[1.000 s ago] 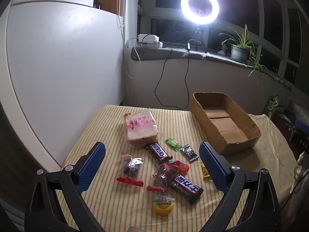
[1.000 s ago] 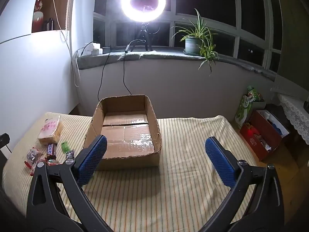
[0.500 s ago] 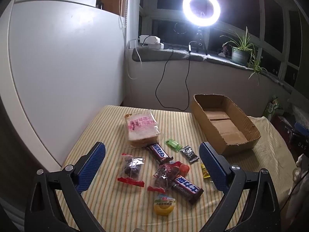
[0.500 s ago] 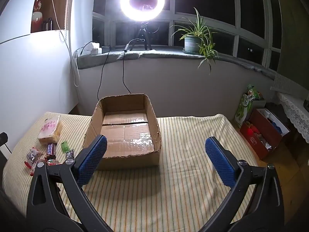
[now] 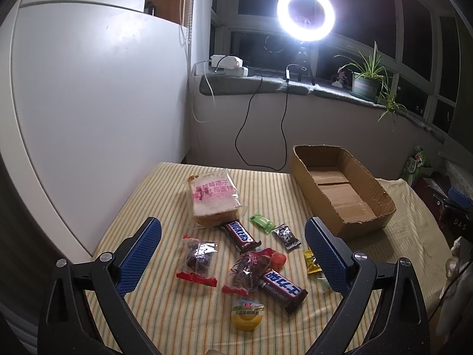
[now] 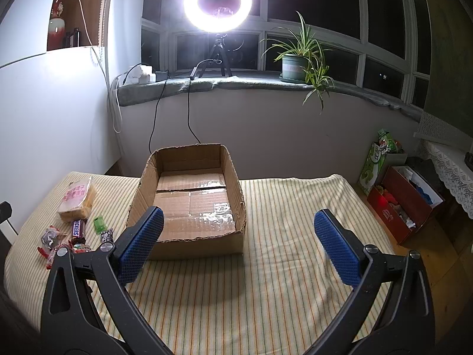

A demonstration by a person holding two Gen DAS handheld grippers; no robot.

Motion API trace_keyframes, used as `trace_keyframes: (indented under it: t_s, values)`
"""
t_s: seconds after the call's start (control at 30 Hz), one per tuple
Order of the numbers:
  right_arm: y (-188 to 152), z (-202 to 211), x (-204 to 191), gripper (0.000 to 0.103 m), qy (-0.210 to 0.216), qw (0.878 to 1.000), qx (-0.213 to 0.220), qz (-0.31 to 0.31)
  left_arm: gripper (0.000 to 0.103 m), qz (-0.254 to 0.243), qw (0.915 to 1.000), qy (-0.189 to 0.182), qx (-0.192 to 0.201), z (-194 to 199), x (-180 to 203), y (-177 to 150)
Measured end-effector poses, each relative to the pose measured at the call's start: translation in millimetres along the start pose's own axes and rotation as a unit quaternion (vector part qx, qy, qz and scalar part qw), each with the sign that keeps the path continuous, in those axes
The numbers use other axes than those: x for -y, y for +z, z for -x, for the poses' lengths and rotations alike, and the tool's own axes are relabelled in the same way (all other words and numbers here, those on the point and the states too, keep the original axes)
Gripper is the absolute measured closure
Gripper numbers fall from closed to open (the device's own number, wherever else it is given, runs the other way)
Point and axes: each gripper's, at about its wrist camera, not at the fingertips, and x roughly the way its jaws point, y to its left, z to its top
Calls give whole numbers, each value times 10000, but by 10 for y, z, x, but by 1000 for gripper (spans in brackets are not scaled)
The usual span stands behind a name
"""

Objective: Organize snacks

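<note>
Striped yellow cloth worktop (image 5: pixel 147 304) is carrying loose wrapped snacks (image 5: pixel 245 254) left of the empty brown cardboard box (image 5: pixel 340 189); both the left hand-held gripper (image 5: pixel 233 254) and the right hand-held gripper (image 6: pixel 239 245) are hanging spread and empty, so the first pick is probably next.

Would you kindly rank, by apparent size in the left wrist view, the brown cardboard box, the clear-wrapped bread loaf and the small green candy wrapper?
1. Brown cardboard box, clearly largest.
2. Clear-wrapped bread loaf.
3. Small green candy wrapper, smallest.
All three lie at similar depth on the striped cloth, so nearness hardly affects the order.

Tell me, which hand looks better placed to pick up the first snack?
Probably the left gripper: its open jaws hang right over the snack pile. The right gripper, also open, faces the cardboard box.
</note>
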Motion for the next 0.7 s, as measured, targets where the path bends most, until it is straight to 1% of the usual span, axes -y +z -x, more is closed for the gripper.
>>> trace_keyframes:
  t_s: [0.7]
  values:
    - [-2, -9, 6, 0, 1, 10000, -12, -12, 5, 0, 10000, -13, 9, -5, 2, -12]
